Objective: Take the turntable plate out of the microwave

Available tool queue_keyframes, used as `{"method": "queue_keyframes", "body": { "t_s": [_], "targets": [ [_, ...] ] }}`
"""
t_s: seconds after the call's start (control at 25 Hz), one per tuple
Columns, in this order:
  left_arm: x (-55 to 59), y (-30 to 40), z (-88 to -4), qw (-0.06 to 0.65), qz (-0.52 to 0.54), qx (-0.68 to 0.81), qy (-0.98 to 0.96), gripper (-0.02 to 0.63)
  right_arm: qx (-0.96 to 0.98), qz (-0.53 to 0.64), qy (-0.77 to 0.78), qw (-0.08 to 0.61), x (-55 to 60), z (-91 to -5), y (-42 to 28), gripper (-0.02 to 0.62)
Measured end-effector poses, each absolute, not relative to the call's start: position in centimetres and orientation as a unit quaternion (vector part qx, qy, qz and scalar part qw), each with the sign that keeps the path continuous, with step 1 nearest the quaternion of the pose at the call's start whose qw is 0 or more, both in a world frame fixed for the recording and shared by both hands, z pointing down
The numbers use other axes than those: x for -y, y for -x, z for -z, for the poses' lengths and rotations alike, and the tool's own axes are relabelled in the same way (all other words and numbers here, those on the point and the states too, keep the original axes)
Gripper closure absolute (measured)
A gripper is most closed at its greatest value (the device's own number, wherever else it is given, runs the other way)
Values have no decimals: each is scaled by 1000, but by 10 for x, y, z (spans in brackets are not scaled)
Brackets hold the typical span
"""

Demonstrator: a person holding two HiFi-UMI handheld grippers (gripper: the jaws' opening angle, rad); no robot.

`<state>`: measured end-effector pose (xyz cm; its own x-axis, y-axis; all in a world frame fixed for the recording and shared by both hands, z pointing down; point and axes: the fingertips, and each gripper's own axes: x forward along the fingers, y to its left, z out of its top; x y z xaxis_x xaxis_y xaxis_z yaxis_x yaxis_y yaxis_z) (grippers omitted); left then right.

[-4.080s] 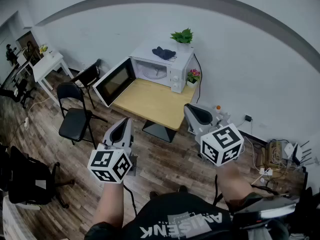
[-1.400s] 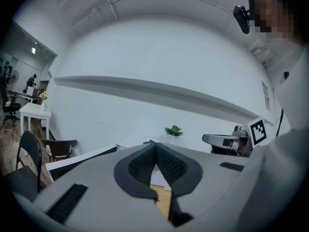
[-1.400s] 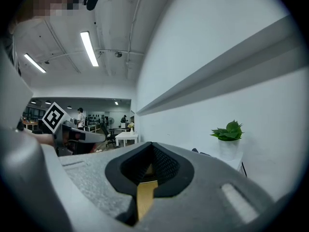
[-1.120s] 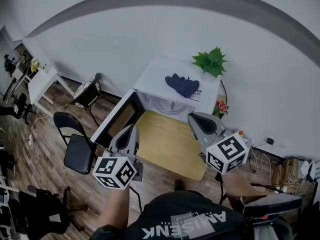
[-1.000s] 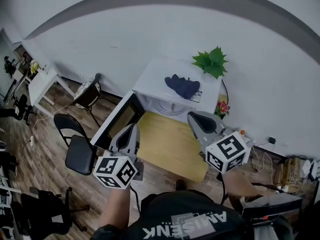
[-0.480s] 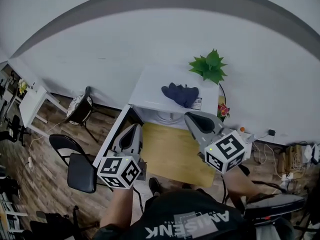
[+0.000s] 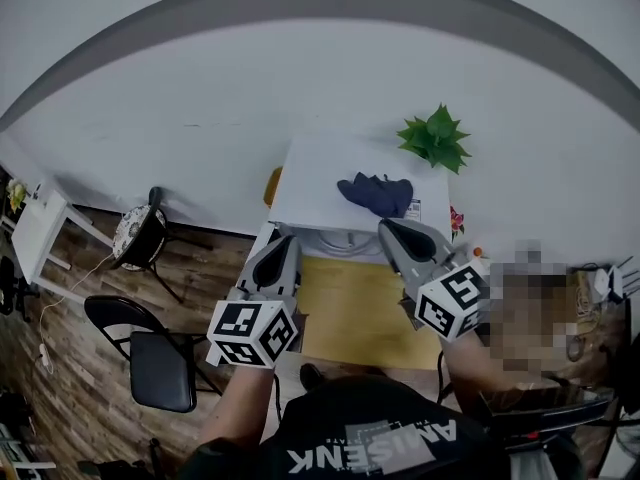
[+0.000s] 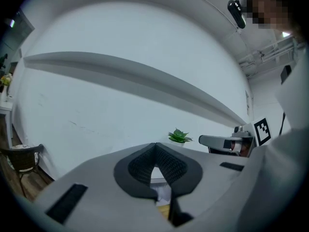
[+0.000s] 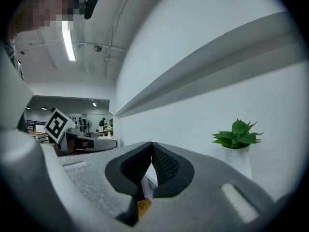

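Microwave [image 7: 316,189] cavity barely in view

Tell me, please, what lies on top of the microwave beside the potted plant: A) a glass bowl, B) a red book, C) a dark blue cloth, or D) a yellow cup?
C: in the head view a crumpled dark blue cloth lies on the white top of the microwave, just left of the potted plant.
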<state>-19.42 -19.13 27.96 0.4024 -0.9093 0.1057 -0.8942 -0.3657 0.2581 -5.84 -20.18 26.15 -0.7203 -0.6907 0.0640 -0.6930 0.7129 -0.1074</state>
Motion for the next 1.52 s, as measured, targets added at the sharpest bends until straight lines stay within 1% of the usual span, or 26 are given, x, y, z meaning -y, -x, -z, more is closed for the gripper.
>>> {"method": "queue_keyframes", "body": {
  "t_s": [0.24,0.44,0.52,1.0,1.12,1.2,1.4,1.44,1.52],
  "targets": [
    [208,204,-286,152,29,512,-845,604,911,-65,-406,8,207,-266,75,589],
    [220,205,-304,165,19,491,-855,603,893,-84,-441,4,214,-281,74,588],
    [225,203,-316,173,13,488,-855,603,890,-96,-445,4,218,-292,72,575],
    [235,177,-390,244,-12,500,-831,603,888,-177,-424,29,235,-379,50,558],
    [237,173,-414,269,-14,505,-820,593,885,-195,-422,38,236,-403,48,542],
    [239,171,-430,286,-19,506,-813,547,881,-209,-422,43,236,-421,48,530],
    [244,169,-473,325,-21,517,-792,543,870,-250,-423,43,236,-462,50,482],
    [245,169,-482,334,-20,518,-787,524,866,-262,-425,42,238,-471,50,475],
    [248,169,-499,353,-16,517,-779,523,857,-283,-429,40,240,-488,51,458]
  ]
}}
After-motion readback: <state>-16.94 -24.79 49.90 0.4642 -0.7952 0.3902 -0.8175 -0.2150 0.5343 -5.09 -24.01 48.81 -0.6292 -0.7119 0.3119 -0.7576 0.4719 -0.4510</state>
